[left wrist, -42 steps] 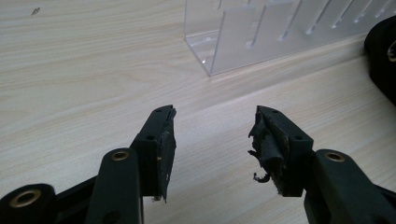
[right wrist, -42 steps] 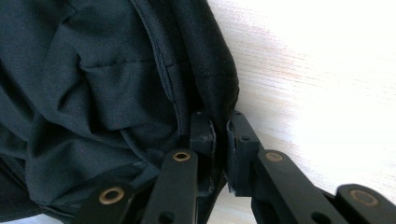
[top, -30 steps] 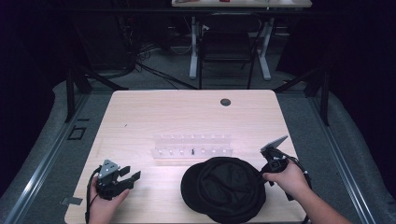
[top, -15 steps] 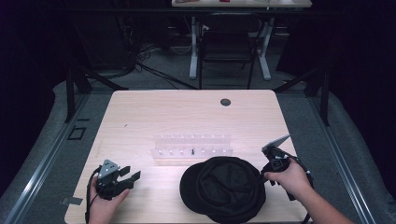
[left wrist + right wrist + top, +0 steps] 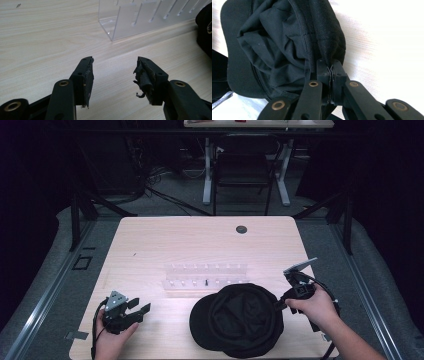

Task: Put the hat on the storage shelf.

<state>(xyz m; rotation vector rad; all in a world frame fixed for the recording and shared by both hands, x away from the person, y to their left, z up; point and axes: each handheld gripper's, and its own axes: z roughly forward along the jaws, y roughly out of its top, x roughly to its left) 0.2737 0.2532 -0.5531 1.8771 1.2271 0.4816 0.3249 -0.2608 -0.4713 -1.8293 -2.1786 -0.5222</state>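
Observation:
A black cap (image 5: 237,320) lies upside down at the table's front, its brim to the left. My right gripper (image 5: 278,305) grips its right rim; in the right gripper view the jaws have just closed onto the cap's fabric edge (image 5: 325,53) and pinch it at the right gripper (image 5: 330,68). The rim is raised slightly off the wood. At the front left my left gripper (image 5: 142,307) rests low over the table, open, with nothing between its worn pads (image 5: 87,77); the left gripper (image 5: 113,72) points toward the clear rack.
A clear acrylic rack (image 5: 206,276) with several slots stands across the middle, just behind the cap; its corner (image 5: 120,22) lies ahead of the left jaws. A round cable hole (image 5: 241,228) sits near the far edge. Chair and table legs stand beyond.
The right gripper has risen a little at the cap's right rim, lifting that edge. The left hand has stayed put.

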